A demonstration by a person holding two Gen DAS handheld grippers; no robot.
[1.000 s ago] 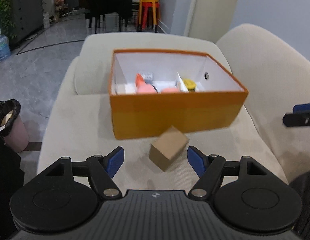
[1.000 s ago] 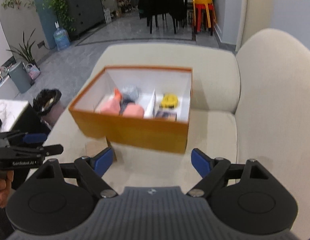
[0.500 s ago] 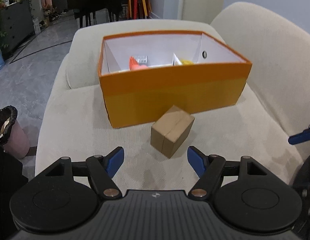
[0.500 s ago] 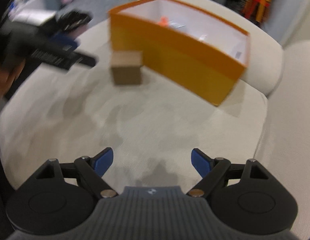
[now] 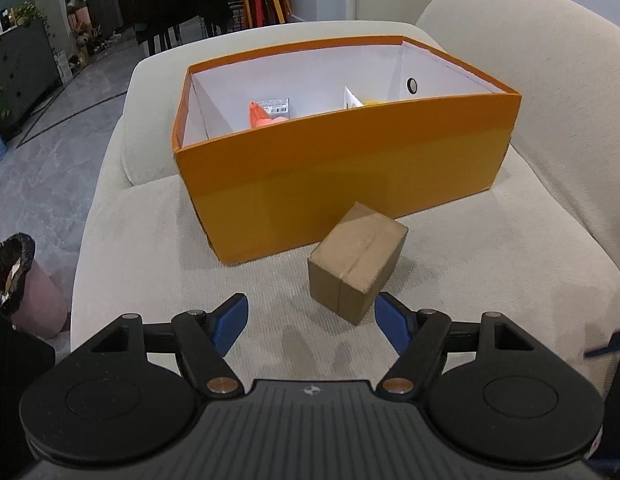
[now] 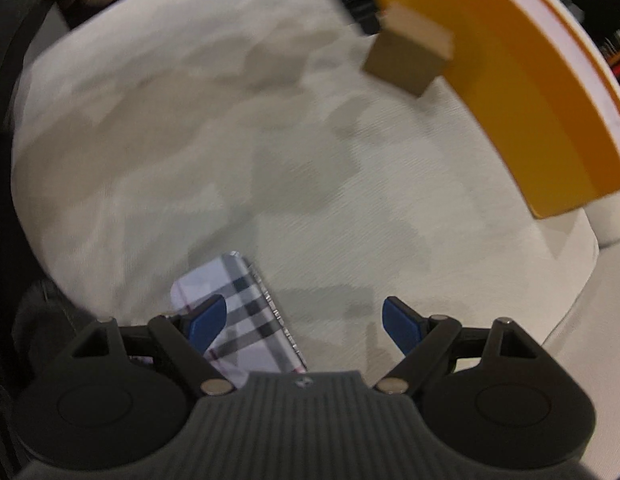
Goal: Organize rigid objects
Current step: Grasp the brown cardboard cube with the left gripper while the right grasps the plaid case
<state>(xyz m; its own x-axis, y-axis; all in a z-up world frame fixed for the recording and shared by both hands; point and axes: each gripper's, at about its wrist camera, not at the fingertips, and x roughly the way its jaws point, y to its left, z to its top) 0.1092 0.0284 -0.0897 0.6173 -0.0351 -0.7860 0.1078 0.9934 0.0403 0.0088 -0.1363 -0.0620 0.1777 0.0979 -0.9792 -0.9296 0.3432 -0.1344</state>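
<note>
Cardboard box [image 5: 358, 262], small and brown, sat on the cream sofa [image 5: 150, 248], just in front of the big orange box [image 5: 342, 168]. Left gripper [image 5: 310, 322] was spread wide with nothing in it, low over the cushion, the brown box just ahead of its right finger. Right gripper [image 6: 304, 320] was spread wide too and held nothing. It pointed down at the sofa, where a flat plaid case [image 6: 246, 300] lay under its left finger.
</note>
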